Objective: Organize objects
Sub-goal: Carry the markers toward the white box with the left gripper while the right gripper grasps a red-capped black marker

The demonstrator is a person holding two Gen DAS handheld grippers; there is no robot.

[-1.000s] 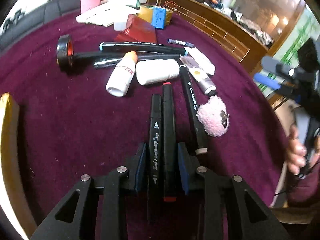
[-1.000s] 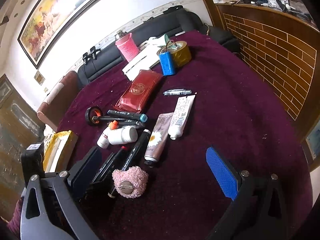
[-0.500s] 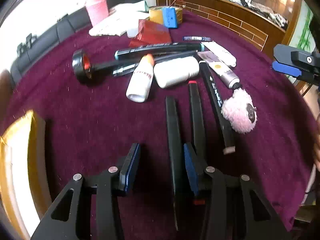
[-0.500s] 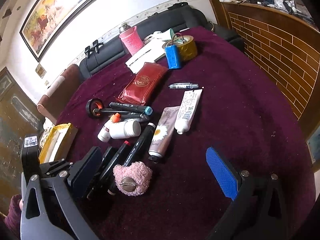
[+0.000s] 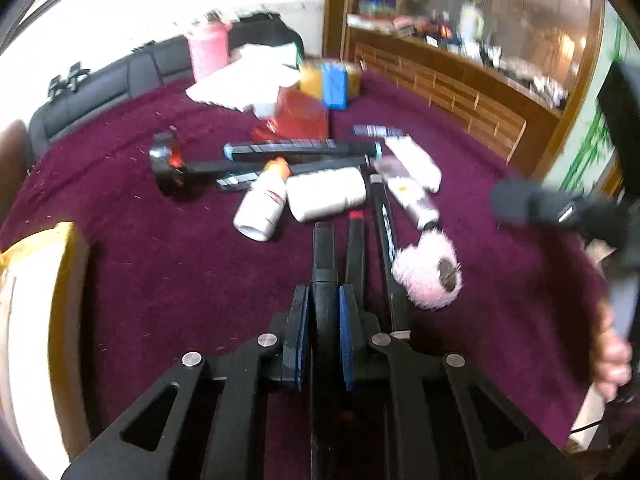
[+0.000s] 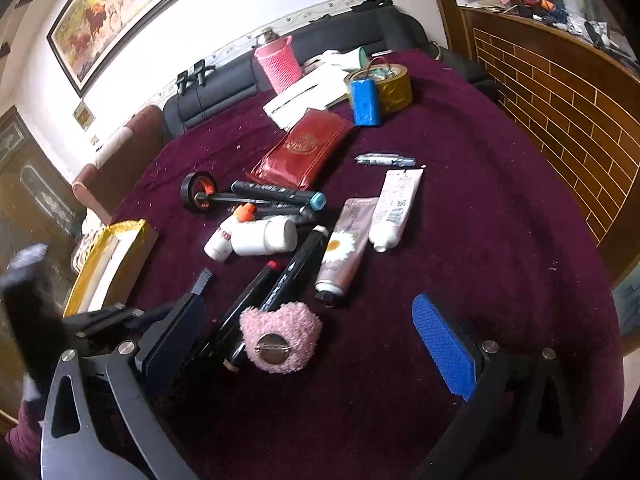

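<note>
My left gripper (image 5: 324, 308) is shut on a black marker (image 5: 322, 256) and holds it pointing away; its tip shows in the right wrist view (image 6: 203, 280). A red-capped marker (image 5: 355, 240) and a third black marker (image 5: 384, 232) lie just to its right on the purple cloth. A pink fluffy pad (image 6: 280, 338) lies beside them. My right gripper (image 6: 304, 340) is open and empty, hovering above the pink pad and the markers.
Two white bottles (image 6: 264, 236), two tubes (image 6: 394, 204), a teal-capped pen (image 6: 276, 192), a black wheel on a rod (image 6: 198, 192), a red pouch (image 6: 304, 148), a blue battery pack (image 6: 364, 102), a tape roll (image 6: 394, 86), papers and a pink bottle (image 6: 278, 66). A yellow box (image 6: 108, 260) at the left.
My left gripper has closed on the leftmost black marker and lifted it. The right gripper has stayed open, shifting slightly.
</note>
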